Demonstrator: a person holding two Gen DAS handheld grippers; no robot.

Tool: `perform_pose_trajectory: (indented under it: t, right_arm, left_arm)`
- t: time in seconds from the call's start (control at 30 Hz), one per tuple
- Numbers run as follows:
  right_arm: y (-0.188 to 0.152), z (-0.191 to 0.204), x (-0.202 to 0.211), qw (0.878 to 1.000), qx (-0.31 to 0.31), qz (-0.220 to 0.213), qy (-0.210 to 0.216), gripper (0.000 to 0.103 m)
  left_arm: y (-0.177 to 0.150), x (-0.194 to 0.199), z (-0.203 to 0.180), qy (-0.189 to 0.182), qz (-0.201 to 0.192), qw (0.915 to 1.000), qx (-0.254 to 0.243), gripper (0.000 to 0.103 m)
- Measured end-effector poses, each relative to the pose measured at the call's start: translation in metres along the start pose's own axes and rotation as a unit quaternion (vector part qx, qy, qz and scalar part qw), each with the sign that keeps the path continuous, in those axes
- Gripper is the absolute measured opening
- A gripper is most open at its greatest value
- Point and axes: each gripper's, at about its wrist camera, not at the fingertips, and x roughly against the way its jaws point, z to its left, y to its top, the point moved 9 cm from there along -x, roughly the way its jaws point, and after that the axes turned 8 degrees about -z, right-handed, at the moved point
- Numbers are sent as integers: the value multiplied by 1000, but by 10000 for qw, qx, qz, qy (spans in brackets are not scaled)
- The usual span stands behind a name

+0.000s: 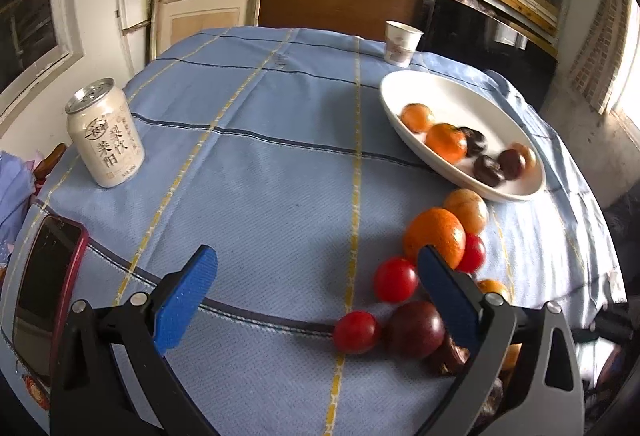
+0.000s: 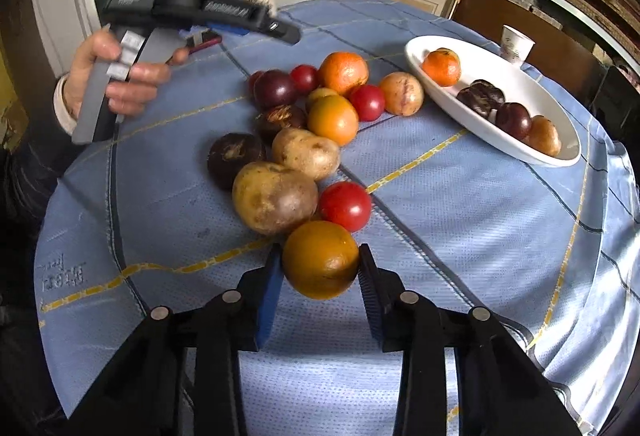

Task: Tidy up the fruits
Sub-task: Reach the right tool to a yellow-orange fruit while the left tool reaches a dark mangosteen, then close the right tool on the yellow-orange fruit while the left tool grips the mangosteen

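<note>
My right gripper is shut on a yellow-orange orange at the near end of a pile of fruit; both blue pads press its sides. Behind it lie two potatoes, red tomatoes, dark purple fruits and more oranges on the blue cloth. A white oval dish at the right holds an orange and several dark fruits. My left gripper stands open above bare cloth, with the pile's tomatoes and an orange by its right finger. The dish lies beyond.
A cream drink can stands at the left, and a red-cased phone lies at the near left edge. A paper cup stands behind the dish. A hand holds the left gripper. Shelves and boxes line the wall behind the round table.
</note>
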Motion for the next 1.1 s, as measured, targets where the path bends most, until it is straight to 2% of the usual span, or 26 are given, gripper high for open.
perform_pose_trajectory:
  t: [0.07, 0.13, 0.2, 0.27, 0.3, 0.37, 0.47, 0.5, 0.6, 0.67, 0.83, 0.9, 1.1]
  right_arm:
    - [5, -11, 5, 9993, -330, -148, 49, 38]
    - [9, -19, 8, 9980, -570, -246, 70, 38]
    - [10, -25, 9, 9969, -728, -296, 61, 38]
    - [11, -30, 10, 9960, -836, -315, 18, 38]
    - [12, -32, 10, 9955, -884, -336, -16, 38]
    - [14, -33, 12, 9948, -945, -387, -10, 38]
    - [16, -36, 16, 9935, -1023, -489, -23, 38]
    - [16, -36, 16, 9933, -1045, -500, -23, 38]
    - [16, -41, 16, 9920, -1155, -496, -94, 38]
    - [15, -43, 16, 9911, -1237, -481, -81, 38]
    - [16, -42, 19, 9909, -1241, -513, -74, 38]
    - [16, -42, 19, 9910, -1231, -525, -82, 38]
    - [16, -41, 20, 9911, -1219, -513, -129, 38]
  left_arm:
    - [-6, 8, -11, -321, 11, 9993, -184, 98]
    - [-18, 26, -30, -841, -27, 9955, -445, 98]
    - [-40, 48, -52, -1476, -25, 9867, -677, 98]
    - [-60, 60, -69, -1761, 57, 9800, -929, 98]
    - [-73, 66, -80, -1804, 149, 9758, -1229, 98]
    - [-80, 73, -89, -1730, 89, 9722, -1576, 98]
    - [-88, 75, -106, -1900, 202, 9629, -1906, 97]
    - [-92, 71, -110, -1821, 293, 9612, -2052, 87]
    - [-100, 64, -117, -1868, 522, 9574, -2139, 69]
    - [-101, 59, -117, -1858, 621, 9575, -2116, 64]
    - [-99, 52, -119, -1798, 645, 9593, -2082, 64]
    - [-99, 51, -121, -1775, 672, 9589, -2109, 59]
    - [-98, 44, -117, -1731, 778, 9609, -2017, 56]
